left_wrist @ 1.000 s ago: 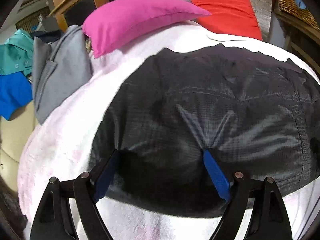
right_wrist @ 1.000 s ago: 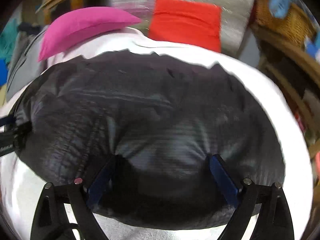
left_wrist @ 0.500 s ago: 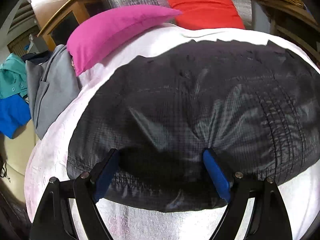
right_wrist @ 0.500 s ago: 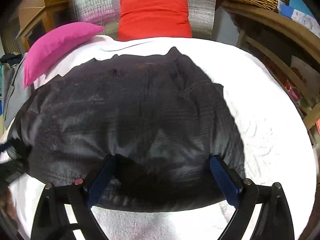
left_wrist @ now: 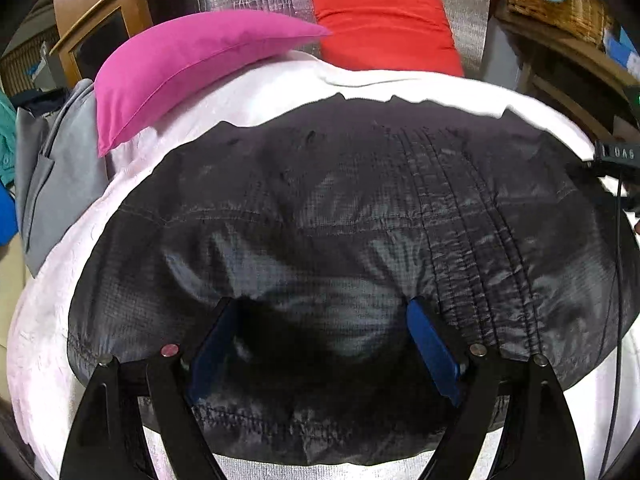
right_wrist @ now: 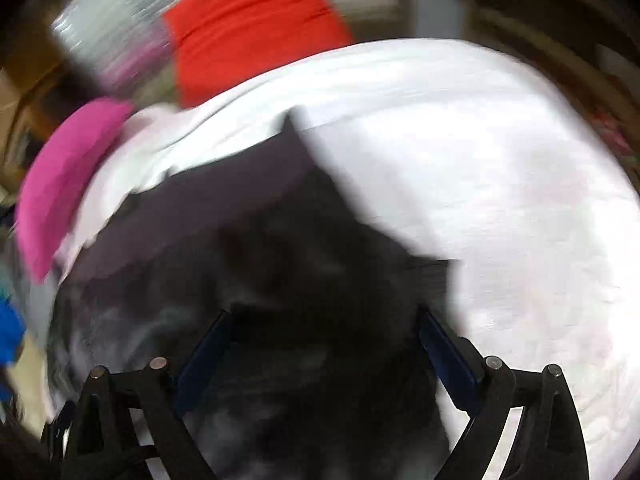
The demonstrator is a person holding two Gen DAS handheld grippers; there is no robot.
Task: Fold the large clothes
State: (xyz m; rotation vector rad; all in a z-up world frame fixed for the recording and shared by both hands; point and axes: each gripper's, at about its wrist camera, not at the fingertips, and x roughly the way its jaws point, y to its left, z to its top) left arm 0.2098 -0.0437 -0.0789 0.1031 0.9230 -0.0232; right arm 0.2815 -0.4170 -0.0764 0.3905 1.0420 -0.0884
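Note:
A large dark grey ripstop garment [left_wrist: 340,216] lies spread flat on the white bed cover [left_wrist: 60,300]. My left gripper [left_wrist: 322,320] is open, its blue-padded fingers [left_wrist: 430,344] wide apart over the garment's near hem. My right gripper [right_wrist: 324,328] is open too, over the garment's right part [right_wrist: 248,248]; that view is motion-blurred. Part of the right gripper shows at the right edge of the left wrist view [left_wrist: 616,156].
A pink pillow [left_wrist: 188,64] and a red pillow [left_wrist: 384,24] lie at the head of the bed. Grey clothes [left_wrist: 56,176] are piled at the left. Wooden shelves with a wicker basket [left_wrist: 560,4] stand on the right. White cover [right_wrist: 500,200] lies right of the garment.
The garment has been laid down and spread flatter on the bed. The right gripper has swung to the right and is moving fast. Both grippers stay open.

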